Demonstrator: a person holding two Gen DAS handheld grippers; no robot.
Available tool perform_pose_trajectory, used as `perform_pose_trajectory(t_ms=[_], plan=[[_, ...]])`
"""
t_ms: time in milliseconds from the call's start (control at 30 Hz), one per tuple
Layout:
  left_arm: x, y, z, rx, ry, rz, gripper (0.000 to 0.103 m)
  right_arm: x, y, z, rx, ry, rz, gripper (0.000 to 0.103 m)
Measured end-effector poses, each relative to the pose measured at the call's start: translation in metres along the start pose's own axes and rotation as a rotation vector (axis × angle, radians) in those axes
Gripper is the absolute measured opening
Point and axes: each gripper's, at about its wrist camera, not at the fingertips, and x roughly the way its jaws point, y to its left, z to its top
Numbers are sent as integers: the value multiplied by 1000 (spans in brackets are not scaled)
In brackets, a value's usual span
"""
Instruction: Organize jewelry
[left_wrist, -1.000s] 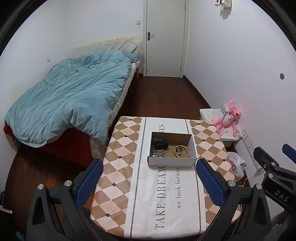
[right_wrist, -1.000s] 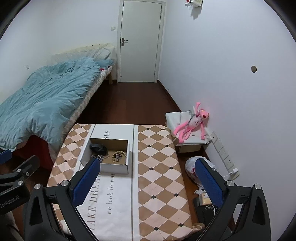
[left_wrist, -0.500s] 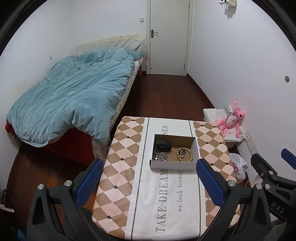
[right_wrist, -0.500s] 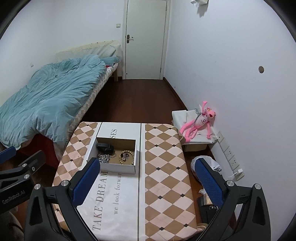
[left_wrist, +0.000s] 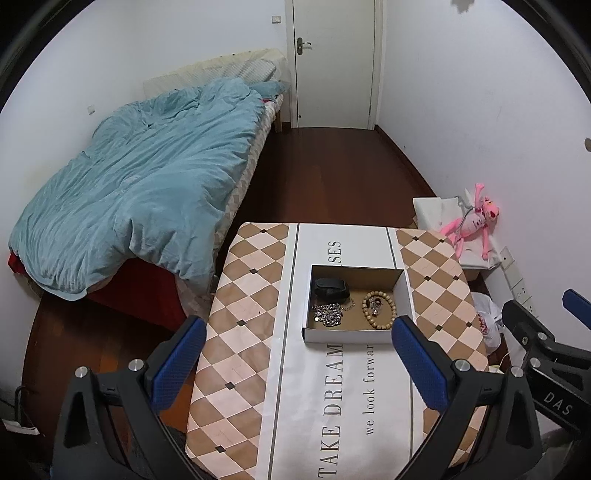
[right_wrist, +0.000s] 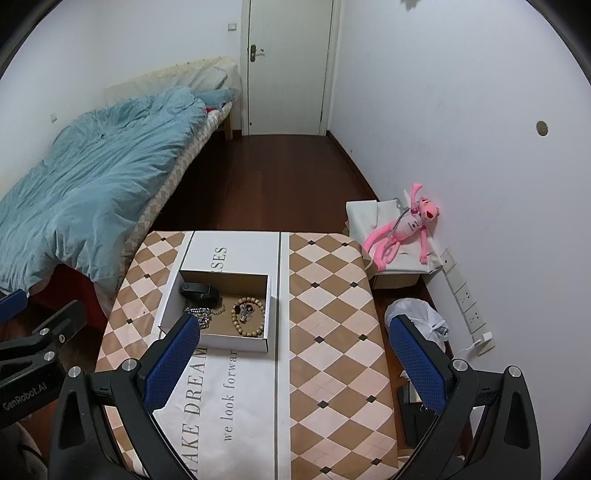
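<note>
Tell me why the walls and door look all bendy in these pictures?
Left wrist view: the fisheye lens bows the door and bed, with dark corners. Right wrist view: same curving, though the box near the middle looks sharp and evenly lit.

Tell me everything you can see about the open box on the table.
The box is a shallow, lidless cardboard tray, white outside and brown inside, lying flat on the tablecloth over its printed centre strip. Inside lie a black case at the far left, a silver chain heaped in front of it, and a wooden bead bracelet ringing a small trinket on the right. Neither gripper touches it.
</note>
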Motion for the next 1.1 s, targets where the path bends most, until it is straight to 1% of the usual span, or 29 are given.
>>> perform_pose_trajectory(t_ms=[67, 300, 433, 667, 1100], plan=[[4, 1, 0, -1, 5, -5, 103, 6, 3, 0, -10, 8, -4, 103], [12, 4, -2, -6, 2, 24, 103, 21, 7, -2, -17, 30, -6, 103], [14, 4, -4, -3, 2, 25, 103, 27, 8, -4, -18, 41, -6, 103], [16, 5, -7, -5, 3, 19, 103, 32, 6, -7, -14, 59, 0, 103], [20, 3, -9, 2, 5, 13, 103, 32, 5, -7, -16, 60, 0, 103]])
